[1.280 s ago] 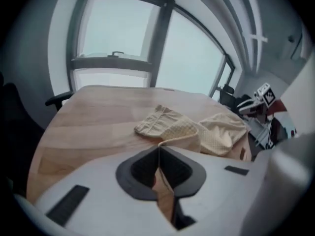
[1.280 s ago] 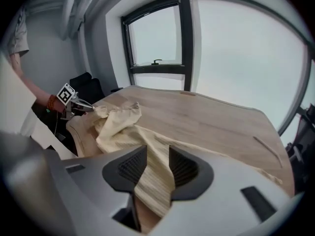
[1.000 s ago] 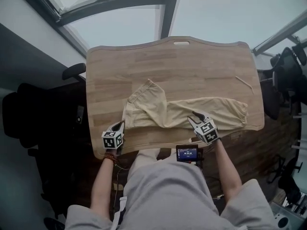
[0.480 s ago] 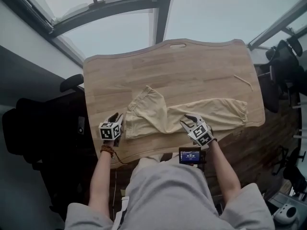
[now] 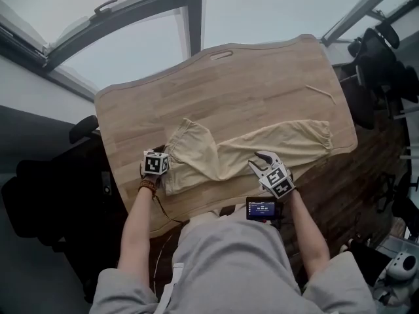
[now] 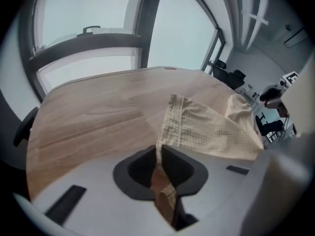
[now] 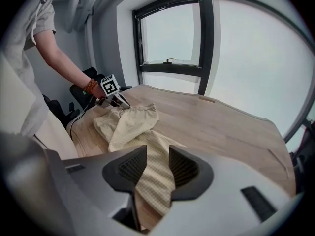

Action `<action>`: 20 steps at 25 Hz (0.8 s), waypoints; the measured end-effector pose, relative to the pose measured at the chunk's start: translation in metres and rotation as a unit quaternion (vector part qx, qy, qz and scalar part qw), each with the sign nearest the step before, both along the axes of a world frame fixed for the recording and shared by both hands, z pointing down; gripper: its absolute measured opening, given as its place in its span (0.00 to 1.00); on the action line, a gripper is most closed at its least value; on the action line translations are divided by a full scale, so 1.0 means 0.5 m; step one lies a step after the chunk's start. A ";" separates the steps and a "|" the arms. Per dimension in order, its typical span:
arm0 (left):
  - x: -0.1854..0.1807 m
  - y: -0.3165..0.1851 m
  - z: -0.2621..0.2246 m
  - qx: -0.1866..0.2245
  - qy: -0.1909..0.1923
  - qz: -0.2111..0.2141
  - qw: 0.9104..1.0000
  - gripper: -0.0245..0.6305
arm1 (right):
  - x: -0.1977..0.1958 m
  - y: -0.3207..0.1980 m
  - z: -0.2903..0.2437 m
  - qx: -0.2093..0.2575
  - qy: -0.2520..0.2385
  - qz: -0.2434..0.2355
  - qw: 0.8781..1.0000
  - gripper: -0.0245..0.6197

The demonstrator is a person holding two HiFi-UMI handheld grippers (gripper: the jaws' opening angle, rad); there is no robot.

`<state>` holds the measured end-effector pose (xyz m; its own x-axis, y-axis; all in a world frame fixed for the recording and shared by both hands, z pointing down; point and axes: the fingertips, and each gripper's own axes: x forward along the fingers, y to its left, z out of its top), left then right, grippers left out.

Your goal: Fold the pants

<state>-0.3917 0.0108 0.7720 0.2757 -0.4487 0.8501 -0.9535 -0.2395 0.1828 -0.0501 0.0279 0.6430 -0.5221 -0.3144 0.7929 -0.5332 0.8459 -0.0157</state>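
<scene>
Beige pants (image 5: 262, 150) lie spread across the wooden table (image 5: 249, 90), one leg stretched right and the other folded up at the left. My left gripper (image 5: 159, 152) is at the pants' left end. Its jaws have just been closing, and in the left gripper view (image 6: 160, 168) a thin edge of the fabric (image 6: 206, 127) is pinched between them. My right gripper (image 5: 263, 157) sits at the near edge of the long leg. In its own view, the right gripper (image 7: 153, 168) is shut on a bunched strip of the cloth (image 7: 133, 124), with the left gripper (image 7: 119, 102) visible beyond.
A small device with a lit screen (image 5: 264, 209) is mounted at the table's near edge by my right hand. A thin pale strip (image 5: 321, 94) lies at the table's far right. Dark office chairs stand to the left (image 5: 39, 195) and right (image 5: 376, 57). Windows lie beyond.
My left gripper has moved from the table's near left corner in to the pants' left end and taken hold of the edge. The right gripper has kept its hold.
</scene>
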 end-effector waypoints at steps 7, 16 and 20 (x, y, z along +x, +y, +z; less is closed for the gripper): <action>0.027 0.021 -0.145 0.059 0.082 -0.043 0.994 0.06 | 0.056 -0.005 0.025 -0.012 0.012 0.030 0.999 0.26; -0.041 0.177 -0.287 0.107 0.097 -0.143 0.979 0.06 | 0.036 -0.003 0.057 -0.020 0.008 0.008 1.000 0.25; -0.035 0.291 -0.236 0.063 0.107 -0.164 0.979 0.06 | 0.019 0.010 0.066 -0.023 0.010 -0.004 1.000 0.25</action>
<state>-0.4091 0.1561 0.6540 0.2640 -0.6410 0.7207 -0.9263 0.0397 0.3747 -0.0406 0.0329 0.6757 -0.5082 -0.2731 0.8168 -0.5269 0.8488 -0.0440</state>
